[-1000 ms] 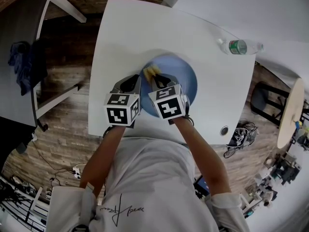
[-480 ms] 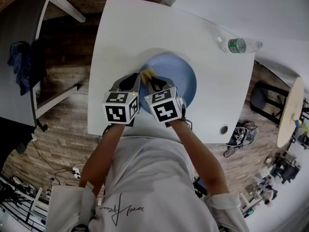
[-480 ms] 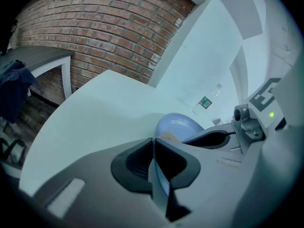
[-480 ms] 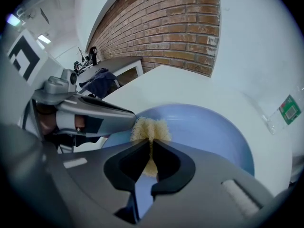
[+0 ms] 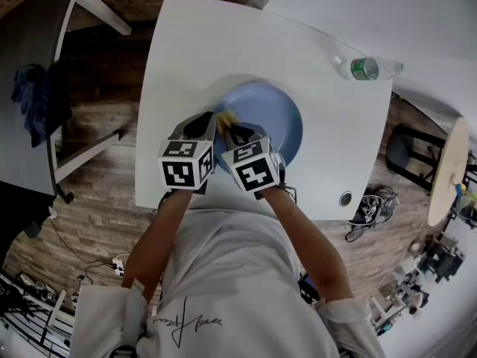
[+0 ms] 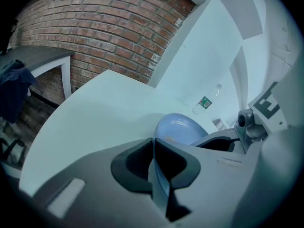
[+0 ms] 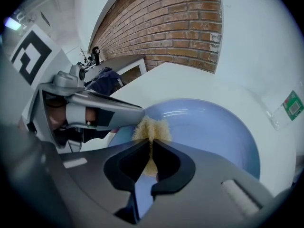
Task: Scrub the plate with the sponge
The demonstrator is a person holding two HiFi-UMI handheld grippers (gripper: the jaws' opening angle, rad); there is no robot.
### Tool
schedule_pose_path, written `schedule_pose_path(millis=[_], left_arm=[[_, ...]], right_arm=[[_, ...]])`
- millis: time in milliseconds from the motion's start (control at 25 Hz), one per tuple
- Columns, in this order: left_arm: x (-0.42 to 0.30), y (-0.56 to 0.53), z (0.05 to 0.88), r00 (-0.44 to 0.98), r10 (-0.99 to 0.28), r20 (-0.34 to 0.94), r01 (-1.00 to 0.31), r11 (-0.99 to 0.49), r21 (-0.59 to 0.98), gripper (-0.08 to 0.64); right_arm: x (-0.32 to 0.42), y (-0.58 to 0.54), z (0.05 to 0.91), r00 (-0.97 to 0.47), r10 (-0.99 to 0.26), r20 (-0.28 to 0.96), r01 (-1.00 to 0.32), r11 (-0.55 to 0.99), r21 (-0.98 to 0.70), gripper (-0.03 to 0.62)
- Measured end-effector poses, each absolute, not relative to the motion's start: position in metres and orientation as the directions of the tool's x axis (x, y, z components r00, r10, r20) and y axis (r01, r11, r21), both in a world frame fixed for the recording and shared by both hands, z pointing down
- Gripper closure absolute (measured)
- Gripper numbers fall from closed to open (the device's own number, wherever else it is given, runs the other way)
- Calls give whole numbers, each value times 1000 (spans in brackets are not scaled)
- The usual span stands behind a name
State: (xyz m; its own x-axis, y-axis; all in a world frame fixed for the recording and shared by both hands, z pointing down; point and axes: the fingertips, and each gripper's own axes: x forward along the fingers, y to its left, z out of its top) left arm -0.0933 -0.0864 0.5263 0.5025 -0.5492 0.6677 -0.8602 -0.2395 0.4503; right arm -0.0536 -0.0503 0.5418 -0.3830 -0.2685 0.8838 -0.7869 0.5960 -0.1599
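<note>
my right gripper [image 7: 150, 145] view showed its jaws pressed together on the yellow sponge [image 7: 151, 127], which lay against the left part of the blue plate [image 7: 213, 122]. in the head view the marker cubes hid most of that. my left gripper [image 6: 154, 148] view showed its jaws pinched on the plate's thin rim. the plate sat on the white table [image 5: 194, 43], towards my edge. a plastic bottle [image 5: 367, 70] lay well apart at the far right corner. a dark table [image 5: 30, 88] stood off to the left.
</note>
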Motion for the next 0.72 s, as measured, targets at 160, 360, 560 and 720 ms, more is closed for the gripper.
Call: schedule_pose_path(millis=[160, 360, 560, 720], left_arm=[[-93, -87, 528, 503, -549, 668, -860, -240, 450, 528], [-92, -87, 528, 503, -548, 669, -861, -246, 446, 528], [-92, -87, 527, 502, -548, 669, -861, -243, 447, 528], [-92, -87, 528, 500, -549, 670, -863, -249, 440, 528]], right_arm=[[-54, -44, 544, -393, -249, 885, -779, 601, -177, 563], [-58, -32, 543, -402, -223, 888, -751, 635, -180, 563], [-60, -21, 543, -400, -210, 892, -722, 672, -166, 563], [-60, -11, 544, -405, -183, 896, -677, 719, -159, 561]])
